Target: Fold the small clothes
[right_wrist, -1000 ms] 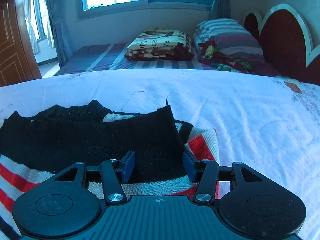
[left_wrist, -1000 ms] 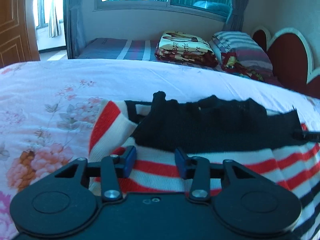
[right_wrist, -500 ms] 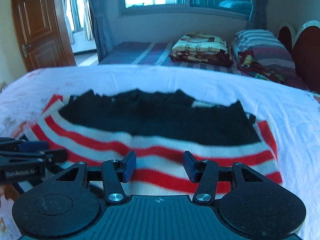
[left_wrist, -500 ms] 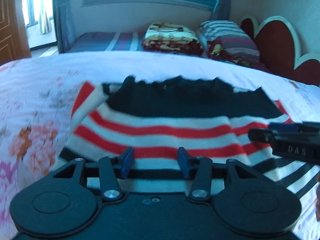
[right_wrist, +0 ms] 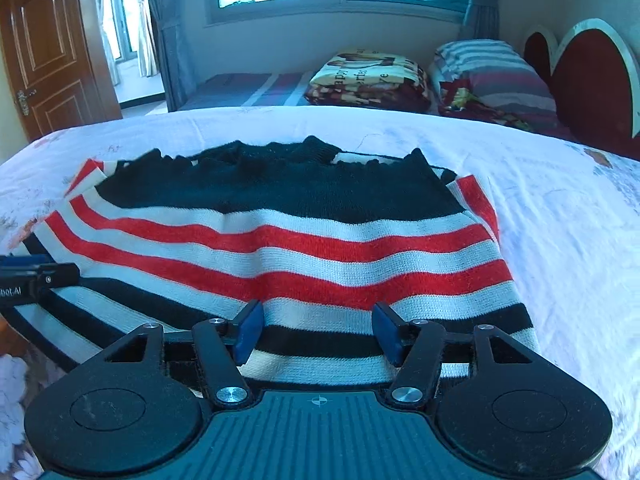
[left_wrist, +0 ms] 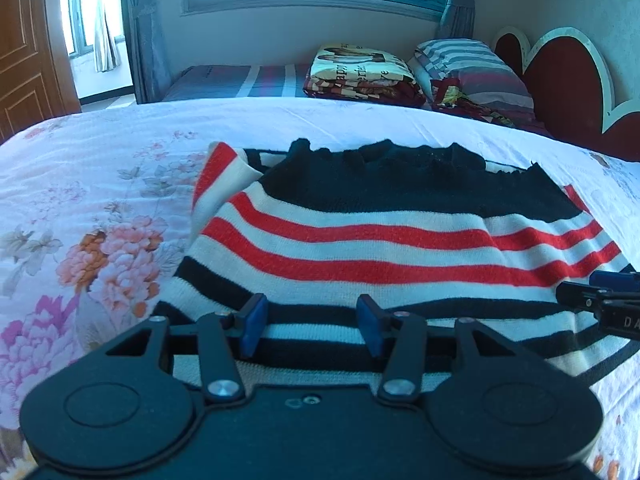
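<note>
Striped knit sweater (left_wrist: 400, 240) lies mid-bed (left_wrist: 100, 168), black band far. To fold clean I'd catch both near hem corners together, level. My left tongs (left_wrist: 310, 324) part-open, empty, over the near hem; right tongs (right_wrist: 316, 330) opening, nothing pinched.

A folded sweater (left_wrist: 400, 232) lies flat on the near bed (left_wrist: 100, 184), its folded-over part toward the far edge. The left gripper (left_wrist: 310, 326) is over its near-left hem and the right gripper (right_wrist: 318, 332) over its near-right hem, side by side. Behind stands a second bed (right_wrist: 248, 88), bearing a folded blanket (right_wrist: 368, 80) with a pillow (right_wrist: 496, 72) to its right, against a headboard (right_wrist: 588, 76).
</note>
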